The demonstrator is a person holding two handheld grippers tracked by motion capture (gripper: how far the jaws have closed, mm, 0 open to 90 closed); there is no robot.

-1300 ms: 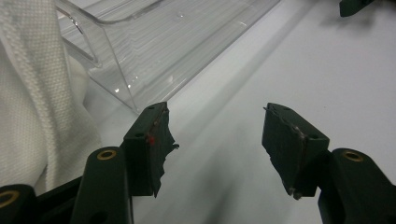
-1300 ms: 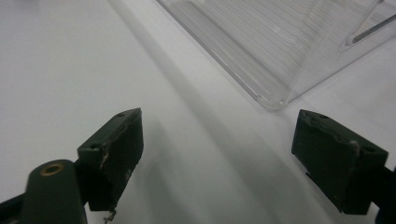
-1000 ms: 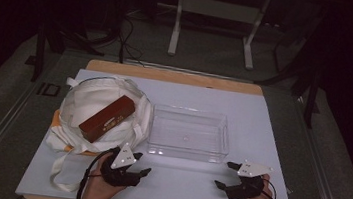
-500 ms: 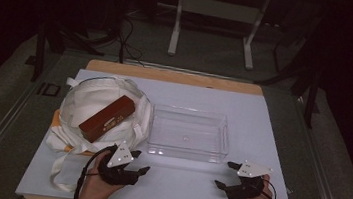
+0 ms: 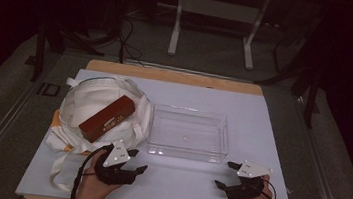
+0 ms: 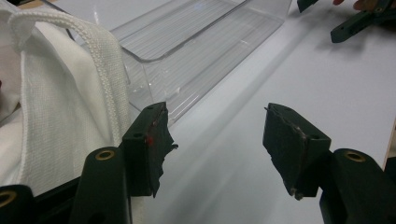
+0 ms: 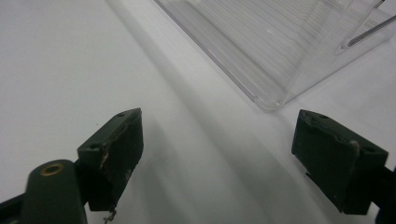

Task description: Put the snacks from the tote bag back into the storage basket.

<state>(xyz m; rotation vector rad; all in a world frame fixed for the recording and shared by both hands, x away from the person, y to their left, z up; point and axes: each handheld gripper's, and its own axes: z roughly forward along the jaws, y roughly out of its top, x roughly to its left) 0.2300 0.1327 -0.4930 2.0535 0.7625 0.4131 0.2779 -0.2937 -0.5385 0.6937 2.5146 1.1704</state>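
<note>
A white cloth bag [image 5: 88, 104] lies at the table's left with a long brown box [image 5: 107, 118] resting on top of it. An empty clear plastic tray [image 5: 185, 156] stands in the middle. My left gripper [image 5: 139, 160] sits near the front edge, just below the bag, open with nothing between its jaws; in its own view the left gripper [image 6: 215, 116] has the bag's strap [image 6: 100, 60] beside one jaw and the tray [image 6: 196, 42] ahead. My right gripper [image 5: 223, 174] rests at the front right, also open and holding nothing; the right gripper [image 7: 219, 116] faces the tray's corner [image 7: 275, 98].
A white sheet [image 5: 263, 119] covers the table, with bare room to the right of the tray and along the front between the hands. Behind the table stand dark stands, cables and a white frame [image 5: 214, 13]. The right gripper [image 6: 355, 23] shows far off in the left gripper view.
My left gripper has shifted slightly to the left near the bag's lower edge. The right hand, bag, box and tray have stayed put.
</note>
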